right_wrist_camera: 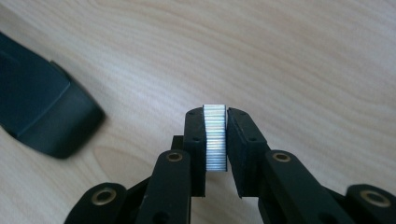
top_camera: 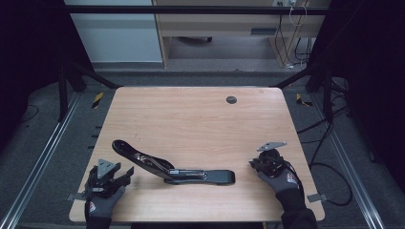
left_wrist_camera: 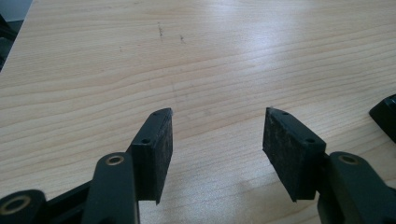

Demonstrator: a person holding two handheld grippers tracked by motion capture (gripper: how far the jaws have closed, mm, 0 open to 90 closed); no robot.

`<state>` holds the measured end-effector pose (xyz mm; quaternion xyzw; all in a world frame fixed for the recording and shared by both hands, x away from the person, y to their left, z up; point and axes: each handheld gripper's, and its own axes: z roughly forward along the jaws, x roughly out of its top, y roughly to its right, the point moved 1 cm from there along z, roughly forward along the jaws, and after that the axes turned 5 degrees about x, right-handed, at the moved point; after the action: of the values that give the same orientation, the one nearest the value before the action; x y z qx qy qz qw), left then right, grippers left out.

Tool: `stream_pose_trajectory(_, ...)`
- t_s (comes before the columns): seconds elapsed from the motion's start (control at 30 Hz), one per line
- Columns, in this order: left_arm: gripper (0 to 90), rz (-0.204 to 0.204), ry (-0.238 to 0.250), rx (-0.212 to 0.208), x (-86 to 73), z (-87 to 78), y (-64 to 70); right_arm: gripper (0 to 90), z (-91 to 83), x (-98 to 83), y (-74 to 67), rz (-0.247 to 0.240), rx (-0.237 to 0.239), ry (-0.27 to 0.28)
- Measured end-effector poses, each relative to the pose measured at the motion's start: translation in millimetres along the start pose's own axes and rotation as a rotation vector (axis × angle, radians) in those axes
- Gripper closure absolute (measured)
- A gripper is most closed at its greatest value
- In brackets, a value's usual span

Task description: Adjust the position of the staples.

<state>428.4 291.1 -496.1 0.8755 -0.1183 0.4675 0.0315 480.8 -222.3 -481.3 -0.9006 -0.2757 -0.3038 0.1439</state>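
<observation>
Right tool (right_wrist_camera: 215, 114) pinches staple strip (right_wrist_camera: 215, 137), stapler (top_camera: 174, 168) lying nearby.

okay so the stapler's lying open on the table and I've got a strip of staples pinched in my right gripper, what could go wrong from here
1. The staple strip is pinched only at its sides between the right gripper fingers; a harder squeeze could snap it or let it slip.
2. The open stapler lies loose on the table, and the left gripper is open, apart from it. Pushing staples in may slide the stapler unless it is steadied first.
</observation>
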Motion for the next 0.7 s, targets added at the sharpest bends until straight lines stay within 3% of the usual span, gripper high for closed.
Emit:
stream_pose_trajectory(0.17,42.3,0.008,-0.003,0.018,0.4,-0.8,1.3,78.3,-2.1,-15.9,-1.9,0.012,0.018,-0.002)
stream_pose_trajectory(0.23,42.9,0.009,-0.002,0.021,0.5,-1.2,1.3,78.3,-1.7,-20.7,-1.3,-0.010,0.014,-0.002)
stream_pose_trajectory(0.53,53.2,0.025,-0.005,0.018,0.1,-0.9,1.4,78.2,-2.0,-25.2,-2.1,-0.027,0.012,-0.007)
stream_pose_trajectory(0.7,53.7,0.033,-0.004,0.020,0.4,-1.0,1.3,77.9,-2.0,-25.0,-2.5,-0.024,0.013,-0.008)
